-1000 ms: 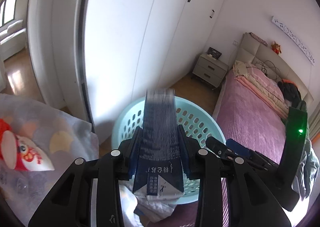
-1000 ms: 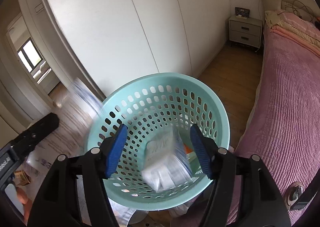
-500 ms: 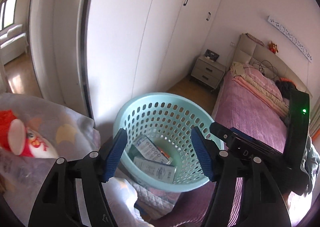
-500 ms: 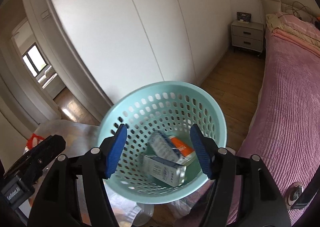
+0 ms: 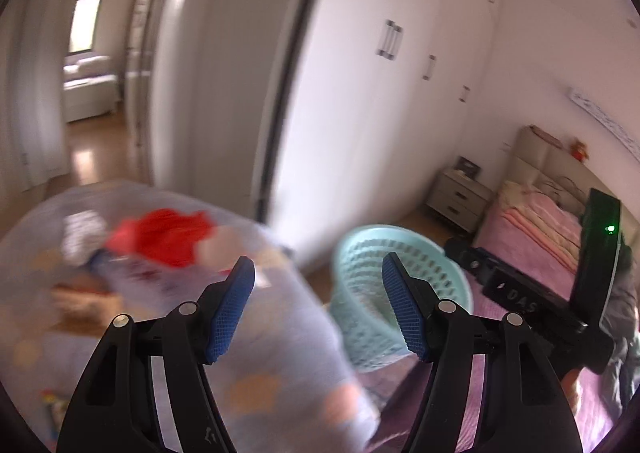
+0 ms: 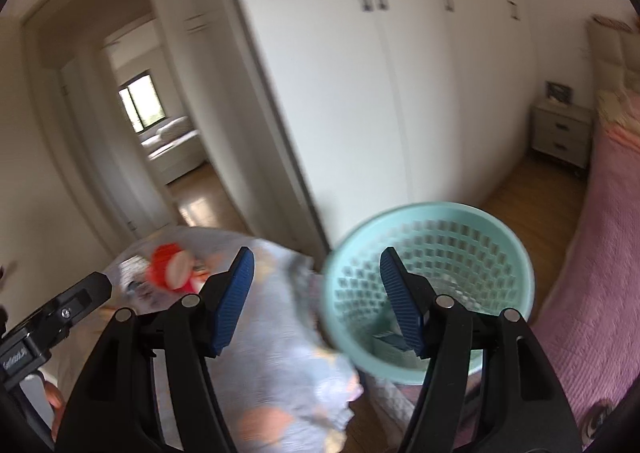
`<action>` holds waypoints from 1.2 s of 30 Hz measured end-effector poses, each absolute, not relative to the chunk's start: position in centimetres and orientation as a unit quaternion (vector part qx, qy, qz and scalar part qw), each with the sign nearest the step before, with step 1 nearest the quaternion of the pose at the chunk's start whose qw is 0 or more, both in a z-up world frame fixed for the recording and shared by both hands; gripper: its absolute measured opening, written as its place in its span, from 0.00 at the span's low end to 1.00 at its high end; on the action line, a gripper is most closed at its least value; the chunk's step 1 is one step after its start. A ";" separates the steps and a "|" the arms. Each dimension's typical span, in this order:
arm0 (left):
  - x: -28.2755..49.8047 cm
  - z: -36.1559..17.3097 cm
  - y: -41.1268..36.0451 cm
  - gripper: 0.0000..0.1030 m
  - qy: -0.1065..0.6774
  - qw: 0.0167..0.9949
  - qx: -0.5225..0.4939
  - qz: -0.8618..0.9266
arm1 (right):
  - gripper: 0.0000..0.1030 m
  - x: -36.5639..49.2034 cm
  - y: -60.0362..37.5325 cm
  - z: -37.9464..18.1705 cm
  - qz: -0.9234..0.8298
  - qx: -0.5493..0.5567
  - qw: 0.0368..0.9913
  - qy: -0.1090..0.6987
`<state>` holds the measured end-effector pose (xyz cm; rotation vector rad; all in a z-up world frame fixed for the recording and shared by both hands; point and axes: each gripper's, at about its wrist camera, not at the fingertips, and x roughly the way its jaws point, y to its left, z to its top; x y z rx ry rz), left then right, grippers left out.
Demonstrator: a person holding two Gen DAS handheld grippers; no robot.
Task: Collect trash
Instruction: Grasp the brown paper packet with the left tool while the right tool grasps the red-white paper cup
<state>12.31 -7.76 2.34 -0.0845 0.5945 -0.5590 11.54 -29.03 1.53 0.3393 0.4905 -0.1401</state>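
A mint-green perforated basket [image 6: 432,237] stands on the floor by the bed; it also shows in the left wrist view [image 5: 372,245]. A dark carton [image 6: 390,341] lies in its bottom. My left gripper [image 5: 318,309] is open and empty, above the edge of a table with a pale patterned cloth [image 5: 256,353]. My right gripper [image 6: 316,299] is open and empty, between the table and the basket. A red and white packet [image 5: 164,237] lies on the cloth; it also shows in the right wrist view [image 6: 172,267]. Both views are blurred.
White wardrobe doors [image 6: 380,73] run behind the basket. A bed with a pink cover [image 5: 536,237] is on the right, a nightstand [image 6: 560,133] beyond it. An open doorway [image 6: 160,125] leads to another room. Small items [image 5: 80,241] lie on the cloth.
A second ago my left gripper held a dark carton over the basket; it let go and the carton now lies inside. Both grippers have swung left toward the table.
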 end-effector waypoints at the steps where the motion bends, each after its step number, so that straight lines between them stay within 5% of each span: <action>1: 11.9 2.5 -6.5 0.62 0.288 0.921 -0.042 -0.259 | 0.60 11.5 -28.3 1.6 -0.060 0.161 0.955 0.240; 19: 14.0 -0.1 12.3 0.62 0.340 0.931 -0.100 -0.087 | 0.60 20.6 -16.8 -0.7 0.057 0.034 0.958 0.278; 36: 20.2 -6.2 11.3 0.62 0.438 0.884 -0.141 -0.082 | 0.60 27.3 -14.4 -5.4 0.091 -0.012 0.938 0.335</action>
